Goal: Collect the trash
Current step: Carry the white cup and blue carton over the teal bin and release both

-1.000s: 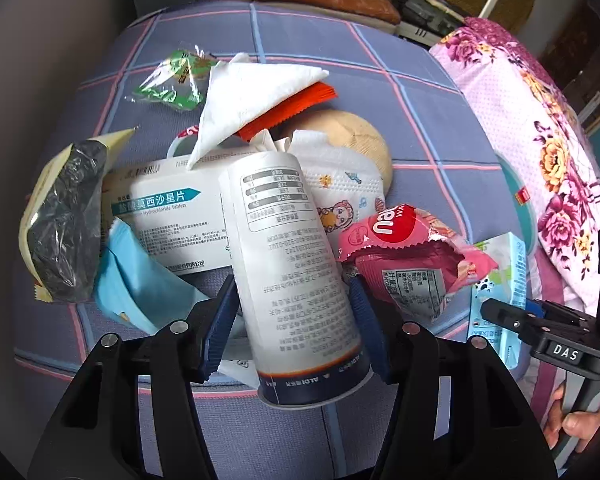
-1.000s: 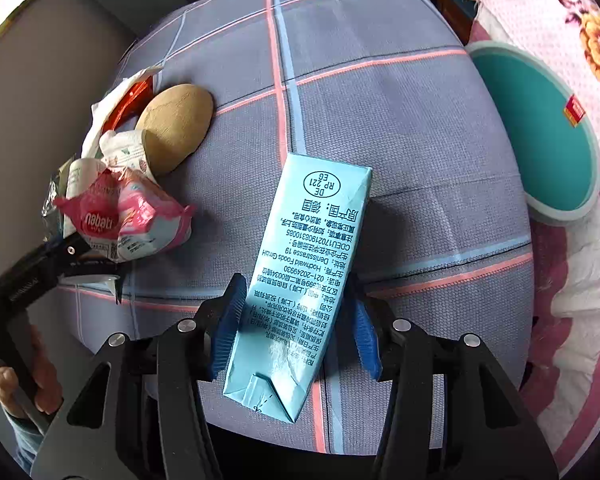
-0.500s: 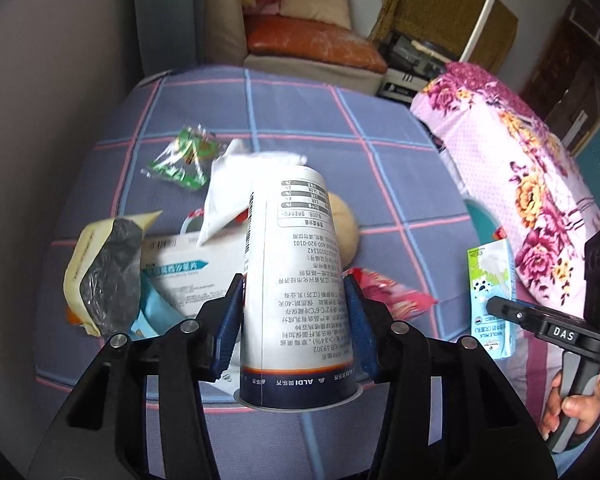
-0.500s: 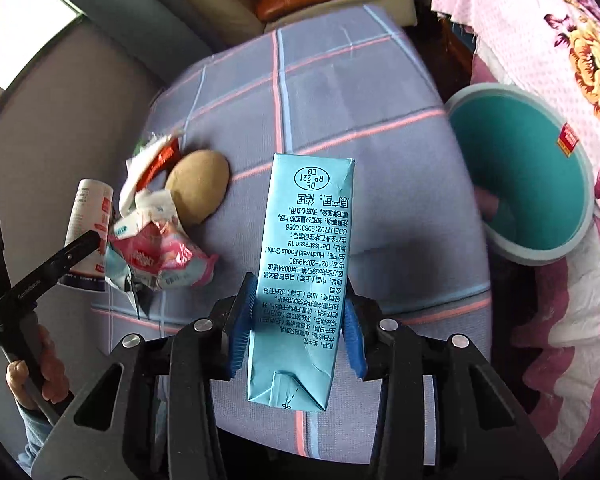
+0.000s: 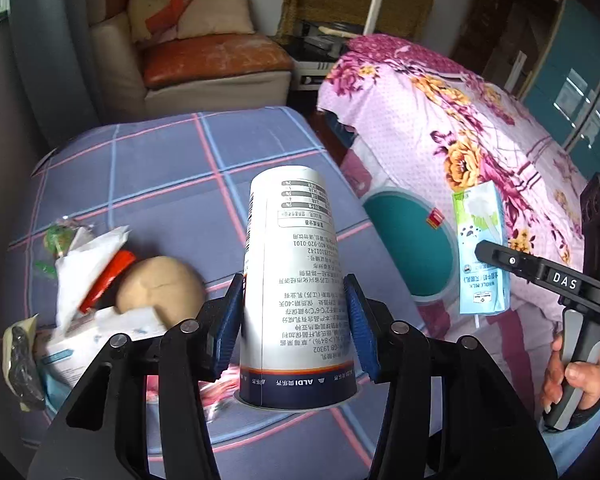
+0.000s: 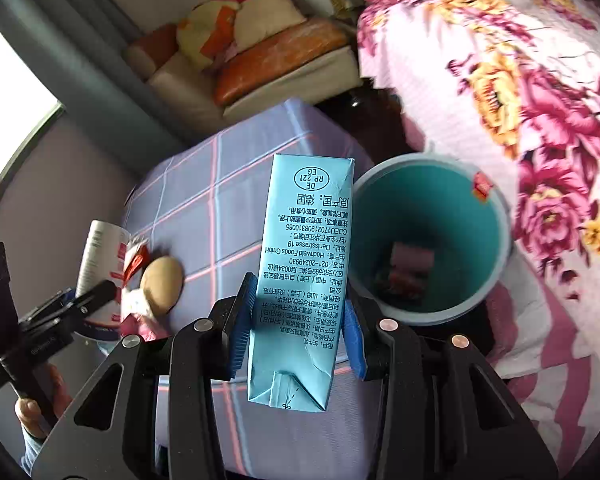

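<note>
My left gripper (image 5: 296, 320) is shut on a white paper cup (image 5: 296, 280) and holds it upside down above the checked table (image 5: 160, 176). My right gripper (image 6: 298, 328) is shut on a light blue milk carton (image 6: 300, 280), held in the air beside the teal bin (image 6: 432, 236). The carton (image 5: 480, 248) and the bin (image 5: 412, 240) also show in the left wrist view. The cup (image 6: 100, 264) also shows in the right wrist view. Some pink trash (image 6: 408, 268) lies in the bin.
More trash lies at the table's left: a white napkin (image 5: 88, 264), a red wrapper (image 5: 108, 276), a tan bun (image 5: 160, 288), a white medicine box (image 5: 100, 328), a green wrapper (image 5: 58, 236). A flowered bed (image 5: 480, 128) stands right, a sofa (image 5: 204, 64) behind.
Both grippers have lifted off the table with their loads and swung right. The carton now hangs near the bin's left rim. The cup has risen clear of the trash pile.
</note>
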